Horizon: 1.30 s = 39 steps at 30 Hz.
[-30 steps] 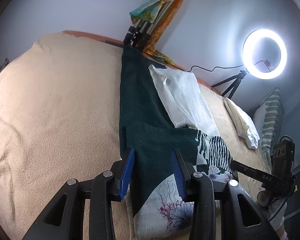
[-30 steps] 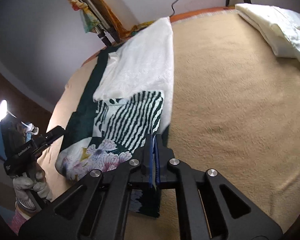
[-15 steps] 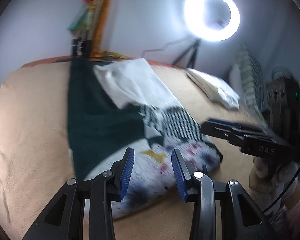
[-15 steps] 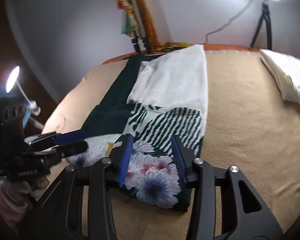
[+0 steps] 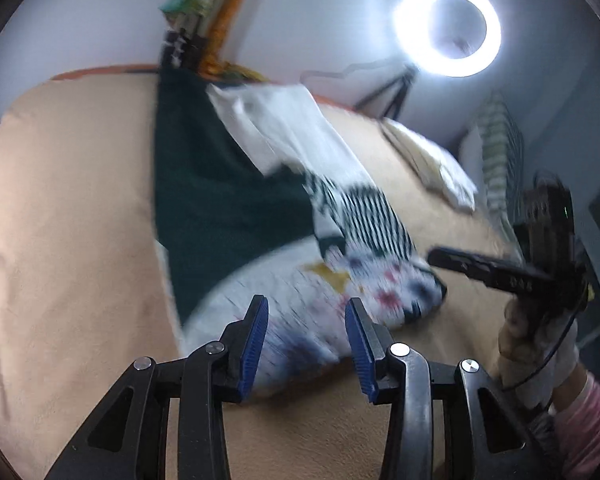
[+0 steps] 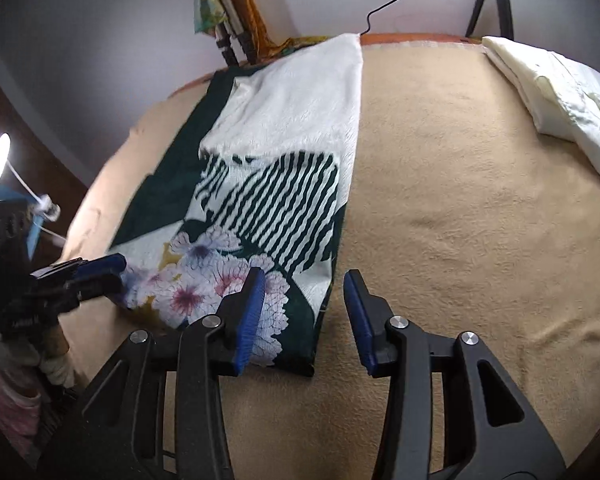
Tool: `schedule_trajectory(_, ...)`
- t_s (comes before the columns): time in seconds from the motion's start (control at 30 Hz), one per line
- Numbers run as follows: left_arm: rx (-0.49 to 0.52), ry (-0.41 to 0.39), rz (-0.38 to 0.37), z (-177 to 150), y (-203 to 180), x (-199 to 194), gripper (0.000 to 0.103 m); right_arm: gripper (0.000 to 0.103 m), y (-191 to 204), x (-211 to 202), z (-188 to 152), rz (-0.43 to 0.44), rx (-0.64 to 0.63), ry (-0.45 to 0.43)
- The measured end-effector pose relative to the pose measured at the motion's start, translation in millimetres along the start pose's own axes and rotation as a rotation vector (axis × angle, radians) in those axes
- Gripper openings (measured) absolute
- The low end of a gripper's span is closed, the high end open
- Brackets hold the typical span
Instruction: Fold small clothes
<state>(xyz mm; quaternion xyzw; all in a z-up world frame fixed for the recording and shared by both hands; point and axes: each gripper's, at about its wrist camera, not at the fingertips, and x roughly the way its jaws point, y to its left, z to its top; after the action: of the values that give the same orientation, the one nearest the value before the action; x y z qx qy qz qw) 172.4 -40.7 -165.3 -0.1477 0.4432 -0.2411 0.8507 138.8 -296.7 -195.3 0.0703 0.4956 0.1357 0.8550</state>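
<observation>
Two grippers, left [image 5: 305, 344] and right [image 6: 305, 316], hang spread and empty. We see the cloth [image 6: 276, 184] running lengthwise ahead, its near end just left of our right gripper.

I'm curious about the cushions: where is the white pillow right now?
In the right wrist view the white pillow lies at the upper right on the tan blanket, well right of the patterned cloth.
</observation>
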Motion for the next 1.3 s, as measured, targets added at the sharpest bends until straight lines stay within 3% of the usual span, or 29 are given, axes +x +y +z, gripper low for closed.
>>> schedule_trajectory(0.17,-0.096,-0.080,0.078,40.3,34.7,-19.3,0.046,0.049,-17.1,-21.3,26.6,0.016,0.048,-0.080)
schedule_trajectory(0.3,-0.156,-0.125,0.107,81.0,63.5,-15.9,0.050,0.067,-27.3,-22.8,63.5,0.025,0.009,-0.110)
schedule_trajectory(0.47,-0.165,-0.144,0.180,136.5,98.5,12.0,0.055,0.067,-38.2,-0.1,112.5,0.046,-0.028,-0.078)
schedule_trajectory(0.73,-0.225,-0.110,0.160,209.0,150.4,82.0,0.055,0.067,-68.2,69.0,196.3,0.065,0.049,-0.058)
schedule_trajectory(0.87,-0.240,-0.091,0.140,225.9,166.0,108.6,0.055,0.067,-70.5,107.3,230.6,0.036,0.041,-0.041)
schedule_trajectory(1.13,-0.192,-0.086,0.137,244.3,175.4,144.0,0.055,0.067,-75.9,157.6,263.6,0.018,0.048,-0.025)
schedule_trajectory(1.3,-0.152,-0.096,0.149,251.4,172.7,155.7,0.050,0.067,-77.8,182.1,270.8,0.076,0.084,0.008)
